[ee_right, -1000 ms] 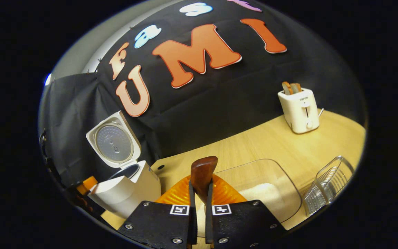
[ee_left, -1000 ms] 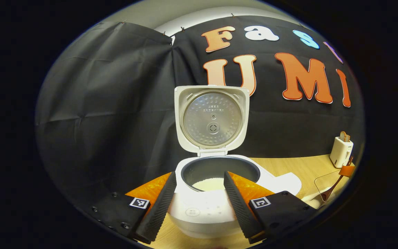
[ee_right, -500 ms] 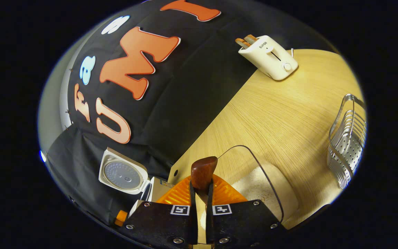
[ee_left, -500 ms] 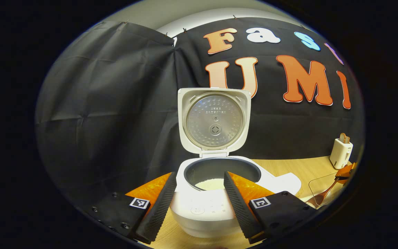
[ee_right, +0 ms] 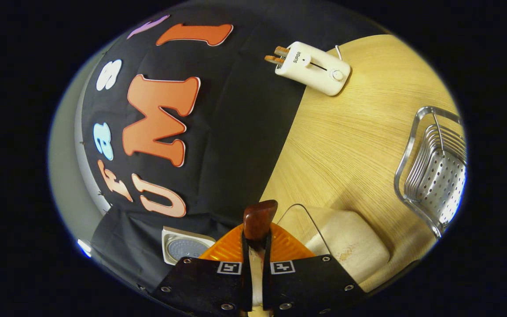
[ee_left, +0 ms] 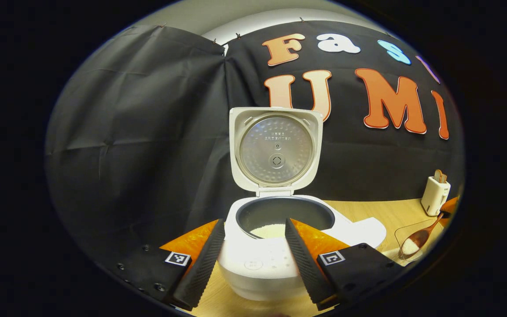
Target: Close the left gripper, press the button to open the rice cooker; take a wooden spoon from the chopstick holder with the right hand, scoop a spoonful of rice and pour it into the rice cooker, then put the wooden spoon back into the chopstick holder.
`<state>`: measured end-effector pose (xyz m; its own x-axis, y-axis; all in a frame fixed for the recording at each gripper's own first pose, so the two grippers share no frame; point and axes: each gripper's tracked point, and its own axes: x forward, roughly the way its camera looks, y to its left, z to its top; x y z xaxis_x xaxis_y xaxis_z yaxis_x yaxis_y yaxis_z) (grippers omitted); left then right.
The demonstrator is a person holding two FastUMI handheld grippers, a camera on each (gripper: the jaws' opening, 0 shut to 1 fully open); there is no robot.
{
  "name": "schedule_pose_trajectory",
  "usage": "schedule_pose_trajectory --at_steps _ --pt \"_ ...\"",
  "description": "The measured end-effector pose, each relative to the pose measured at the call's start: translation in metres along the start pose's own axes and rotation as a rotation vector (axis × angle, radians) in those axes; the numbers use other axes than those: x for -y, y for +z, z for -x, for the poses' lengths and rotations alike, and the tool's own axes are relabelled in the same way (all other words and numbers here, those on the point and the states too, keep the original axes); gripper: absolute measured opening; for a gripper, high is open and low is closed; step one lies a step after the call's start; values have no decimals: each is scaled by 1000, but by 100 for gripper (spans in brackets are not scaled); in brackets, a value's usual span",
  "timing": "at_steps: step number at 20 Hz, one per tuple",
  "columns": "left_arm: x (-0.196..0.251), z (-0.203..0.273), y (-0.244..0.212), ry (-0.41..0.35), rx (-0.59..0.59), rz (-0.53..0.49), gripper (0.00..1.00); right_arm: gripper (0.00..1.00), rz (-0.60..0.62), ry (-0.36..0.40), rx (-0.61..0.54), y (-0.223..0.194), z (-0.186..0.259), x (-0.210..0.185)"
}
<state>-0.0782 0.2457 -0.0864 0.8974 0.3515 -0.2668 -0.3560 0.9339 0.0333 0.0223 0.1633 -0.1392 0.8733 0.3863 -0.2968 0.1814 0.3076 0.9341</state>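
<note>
The left gripper hangs with its jaws spread wide, holding nothing, right in front of the rice cooker. The cooker's lid stands upright and open, and a low layer of rice lies in the dark inner pot.

The right gripper is clamped on the handle of the wooden spoon — both fingers press on it, and the handle's rounded end sticks up past them. In the left gripper view the same spoon shows at the far right, its bowl heaped with white rice, over the clear rice container.

In the right gripper view the scene is strongly rolled to one side. The clear container with rice sits just beside the fingers on the wooden table. The metal chopstick holder lies further along the table, and a white toaster stands near the black cloth wall.
</note>
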Motion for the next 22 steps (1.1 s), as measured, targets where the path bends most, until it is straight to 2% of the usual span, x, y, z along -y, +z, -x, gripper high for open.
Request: schedule_pose_trajectory --at_steps 6,9,15,17,22 --pt "-2 -1 -2 9 2 0 89 10 -127 46 39 35 8 -9" --pt "-1 2 2 3 13 0 89 9 -201 84 54 42 -2 -30" --pt "-2 4 6 3 34 5 90 9 -321 172 -36 17 -24 -73" --pt "-4 4 7 10 39 11 90 9 -381 188 -87 4 -36 -87" --pt "-23 15 7 29 42 58 90 9 -439 206 -169 -30 -60 -112"
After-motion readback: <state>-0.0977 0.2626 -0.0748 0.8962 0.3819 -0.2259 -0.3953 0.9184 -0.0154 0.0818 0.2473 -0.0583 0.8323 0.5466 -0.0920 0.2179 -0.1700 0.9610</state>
